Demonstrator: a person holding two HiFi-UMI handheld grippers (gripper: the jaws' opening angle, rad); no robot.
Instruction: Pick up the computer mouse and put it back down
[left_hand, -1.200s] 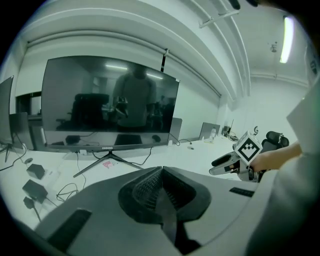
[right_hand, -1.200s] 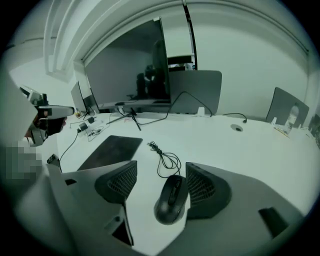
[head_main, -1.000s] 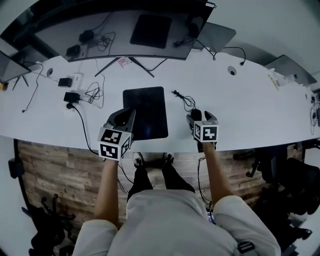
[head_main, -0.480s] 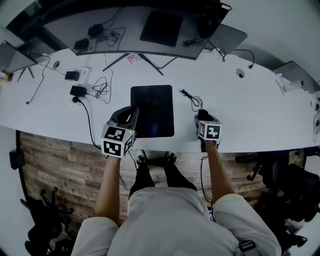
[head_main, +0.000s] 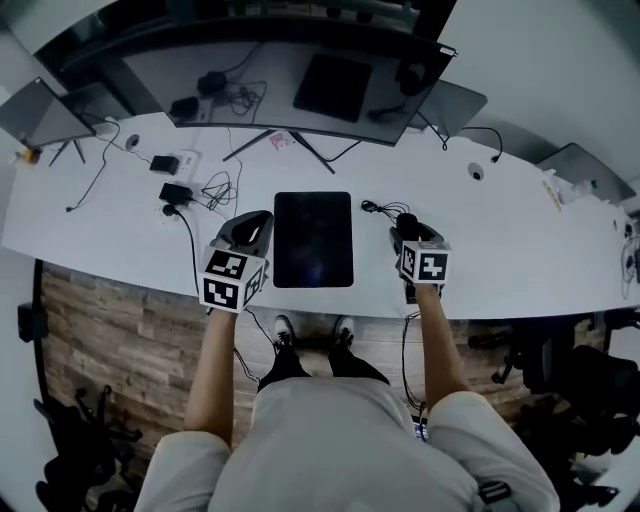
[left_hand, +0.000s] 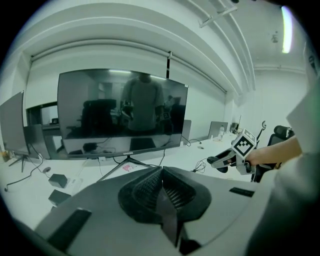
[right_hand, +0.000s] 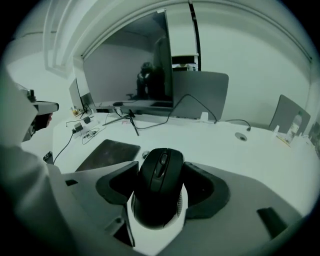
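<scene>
Head view: right gripper (head_main: 410, 240) has lifted the round black plastic computer mouse (head_main: 406, 221) off the long white desk (head_main: 520, 230) since a second ago.
Left gripper view: left gripper (left_hand: 161, 189) has its fingers pressed together on nothing.
Right gripper view: fingers (right_hand: 202, 190) squeeze the mouse's sides, so putting it back down looks like the next job.

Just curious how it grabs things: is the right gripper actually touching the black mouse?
Touching. The right gripper view shows the mouse wedged between the two jaws of the right gripper, both inner faces pressed against its sides.
</scene>
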